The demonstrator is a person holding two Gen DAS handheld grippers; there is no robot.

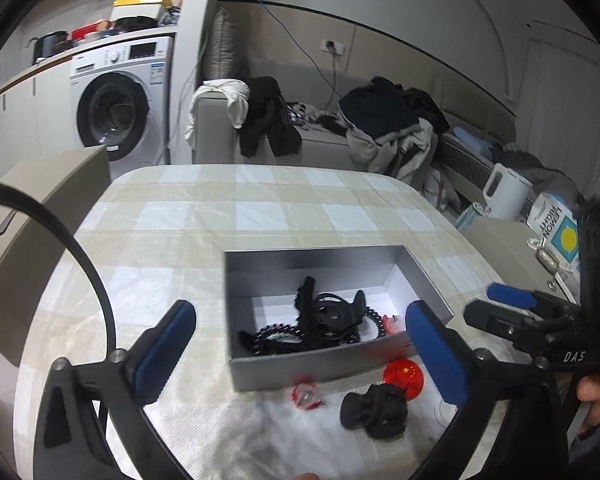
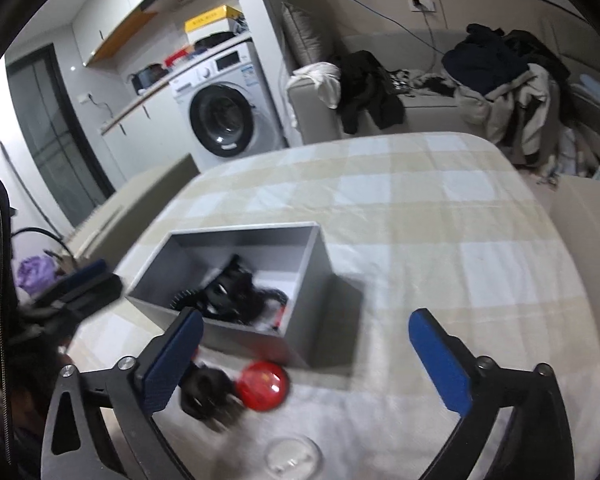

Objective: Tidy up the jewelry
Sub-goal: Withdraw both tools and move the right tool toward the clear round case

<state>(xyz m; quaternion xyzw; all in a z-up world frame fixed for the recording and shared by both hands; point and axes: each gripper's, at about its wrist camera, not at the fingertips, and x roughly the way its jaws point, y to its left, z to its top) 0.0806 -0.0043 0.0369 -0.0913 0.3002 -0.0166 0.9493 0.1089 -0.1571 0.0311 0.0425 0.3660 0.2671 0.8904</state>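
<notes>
An open grey box stands on the checked tablecloth and holds a tangle of black hair ties and clips. On the cloth in front of it lie a red round badge, a black hair claw and a small red-and-white piece. My left gripper hangs open just short of the box, with nothing in it. My right gripper is open and empty too, near the box. The badge and the claw lie by its left finger.
A small clear dish sits at the near edge of the table. Beside the table's right edge are a white kettle, a lemon carton and a glass. A beige chair back stands at the left. Behind are a clothes-strewn sofa and a washing machine.
</notes>
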